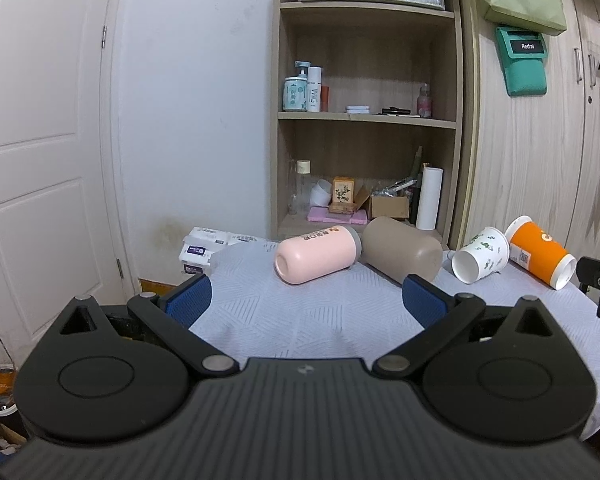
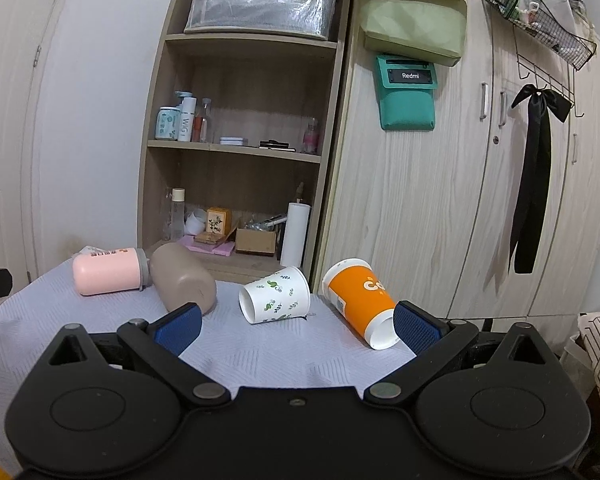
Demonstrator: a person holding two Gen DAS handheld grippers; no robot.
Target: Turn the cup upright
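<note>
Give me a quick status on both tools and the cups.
Left tool open, right tool open, both empty. Four cups on their sides: pink, taupe, white leaf-print, orange. Nothing blocking.

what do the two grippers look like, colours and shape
Both match: the left gripper and right gripper have matte black plastic bodies with a ribbed centre, round discs on each side, silver pivot pins, and black link arms ending in blue textured pads. No cables or sleeves show.
</note>
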